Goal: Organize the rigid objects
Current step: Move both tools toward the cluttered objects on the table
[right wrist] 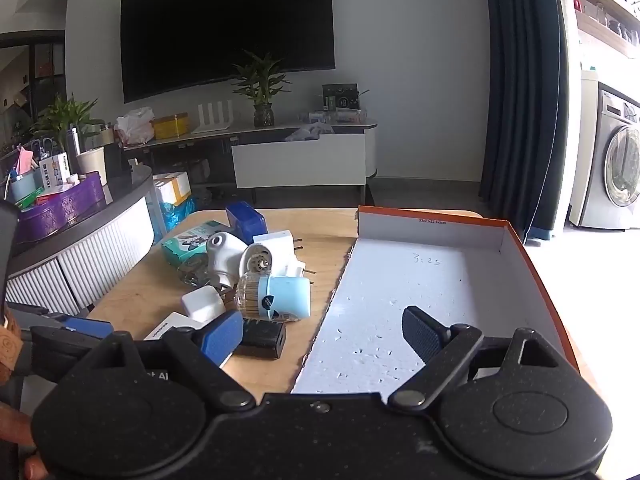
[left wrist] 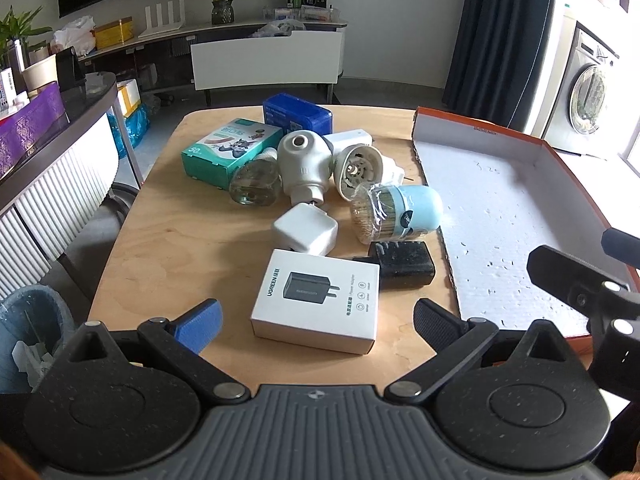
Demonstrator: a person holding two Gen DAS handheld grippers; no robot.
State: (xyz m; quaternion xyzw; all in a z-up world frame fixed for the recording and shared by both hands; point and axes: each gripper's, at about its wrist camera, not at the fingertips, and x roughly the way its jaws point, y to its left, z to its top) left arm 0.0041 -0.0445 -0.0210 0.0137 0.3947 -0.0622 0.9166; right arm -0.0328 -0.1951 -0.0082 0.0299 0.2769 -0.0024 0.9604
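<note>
A pile of small items lies on the wooden table (left wrist: 172, 248): a white charger box (left wrist: 316, 306), a black adapter (left wrist: 404, 264), a white plug cube (left wrist: 306, 229), a blue-capped toothpick jar (left wrist: 396, 210), two white plug-in devices (left wrist: 304, 164), a glass bottle (left wrist: 254, 182), a green box (left wrist: 230, 148) and a blue box (left wrist: 298, 114). My left gripper (left wrist: 318, 322) stands open with the charger box between its fingers, untouched. My right gripper (right wrist: 324, 336) is open over the near left edge of an orange-rimmed box lid (right wrist: 532, 264) with nothing in it. The black adapter (right wrist: 262, 338) lies just left of it.
The lid (left wrist: 500, 216) takes up the table's right half. A curved counter (left wrist: 52, 152) with clutter stands to the left, a bin (left wrist: 34, 328) beside it. A TV console (right wrist: 300, 148) and washing machine (right wrist: 616, 164) stand beyond.
</note>
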